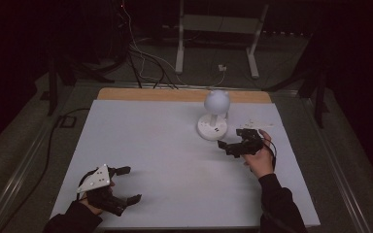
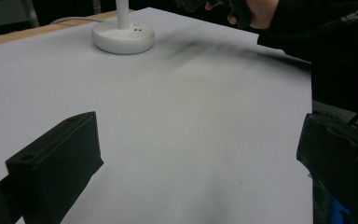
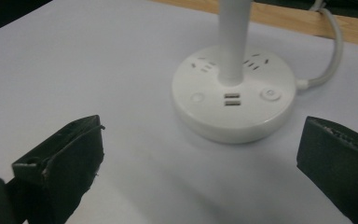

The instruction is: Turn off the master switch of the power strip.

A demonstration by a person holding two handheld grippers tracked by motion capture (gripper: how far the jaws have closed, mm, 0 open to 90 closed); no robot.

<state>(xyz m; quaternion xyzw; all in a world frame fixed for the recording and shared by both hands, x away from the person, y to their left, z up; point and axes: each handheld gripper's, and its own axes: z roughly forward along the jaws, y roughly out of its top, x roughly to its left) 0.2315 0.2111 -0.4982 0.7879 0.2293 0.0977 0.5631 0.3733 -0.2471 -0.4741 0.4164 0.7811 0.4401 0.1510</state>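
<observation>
The right gripper (image 1: 229,145) stands with its black jaws spread wide and nothing between them; no pad touches anything. Just ahead of its jaws sits the white desk lamp with a round plastic base (image 3: 233,100), upright on the white table sheet (image 1: 165,155). The base carries two USB ports and a round button facing the jaws, and a white cord (image 3: 331,51) runs off behind it. Well apart, the left gripper (image 1: 126,187) rests released, empty, over bare sheet.
</observation>
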